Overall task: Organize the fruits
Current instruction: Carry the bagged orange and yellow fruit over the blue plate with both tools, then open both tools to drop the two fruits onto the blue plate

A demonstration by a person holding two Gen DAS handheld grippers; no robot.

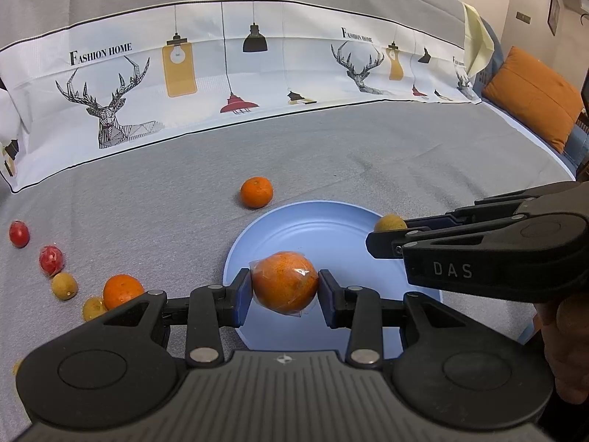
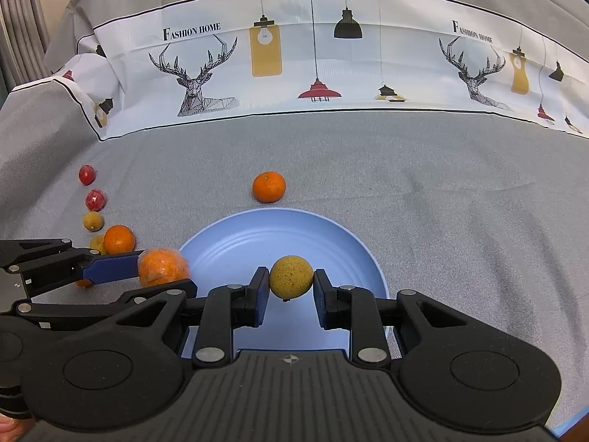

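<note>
My left gripper (image 1: 284,289) is shut on a plastic-wrapped orange (image 1: 285,281) and holds it over the near left part of the blue plate (image 1: 331,228). My right gripper (image 2: 291,281) is shut on a small yellow-brown fruit (image 2: 291,276) above the plate (image 2: 239,243). In the left wrist view the right gripper (image 1: 383,230) comes in from the right with that fruit (image 1: 390,223) at its tip. In the right wrist view the left gripper (image 2: 147,265) comes in from the left with the wrapped orange (image 2: 163,267).
On the grey cloth a loose orange (image 1: 256,192) lies beyond the plate. At the left lie two red fruits (image 1: 19,234), two yellow-brown fruits (image 1: 64,286) and another orange (image 1: 122,291). A printed white cloth (image 1: 221,73) runs along the back. An orange cushion (image 1: 533,95) is at far right.
</note>
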